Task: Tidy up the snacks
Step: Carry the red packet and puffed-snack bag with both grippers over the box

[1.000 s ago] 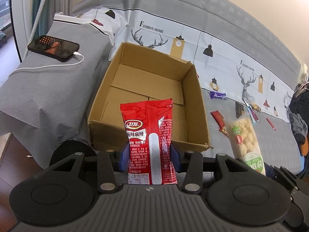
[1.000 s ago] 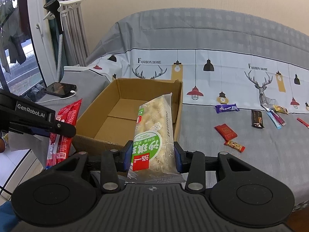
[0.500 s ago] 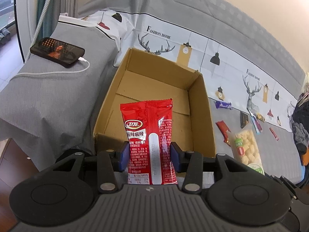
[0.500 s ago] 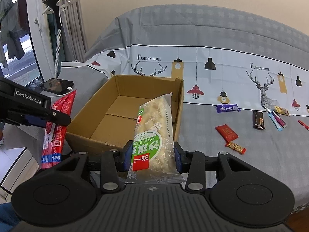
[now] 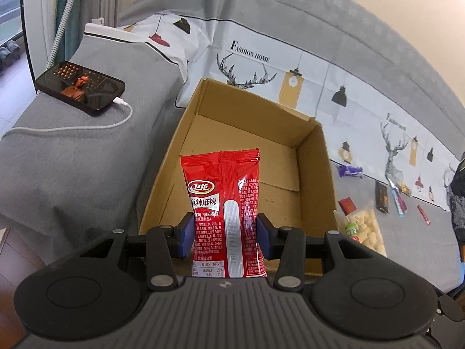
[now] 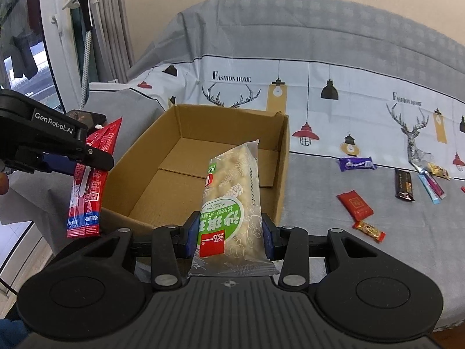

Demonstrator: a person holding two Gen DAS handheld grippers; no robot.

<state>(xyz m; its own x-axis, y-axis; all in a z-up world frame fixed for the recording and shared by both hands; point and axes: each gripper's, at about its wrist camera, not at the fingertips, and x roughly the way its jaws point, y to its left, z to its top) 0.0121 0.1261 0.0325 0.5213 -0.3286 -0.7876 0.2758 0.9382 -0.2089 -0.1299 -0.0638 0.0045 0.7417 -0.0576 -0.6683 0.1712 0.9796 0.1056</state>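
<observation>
My left gripper [image 5: 225, 234] is shut on a red spicy-snack packet [image 5: 223, 203] and holds it upright above the near wall of an open cardboard box [image 5: 315, 174]. My right gripper [image 6: 231, 234] is shut on a clear bag of pale puffed snack with a green label [image 6: 232, 203], held over the box's [image 6: 283, 151] near right corner. The box's floor that shows is bare. In the right wrist view the left gripper [image 6: 66, 163] and its red packet [image 6: 93, 174] hang at the box's left side.
Several small wrapped snacks lie on the grey sofa seat right of the box: a purple bar [image 6: 357, 163], a red packet [image 6: 354, 205], a dark bar [image 6: 404, 184]. A phone on a white cable [image 5: 80, 87] rests on the left armrest. A printed cloth covers the backrest.
Both grippers have moved closer to the box with their packets; the left one now looks down into it from higher up. Grips unchanged.
</observation>
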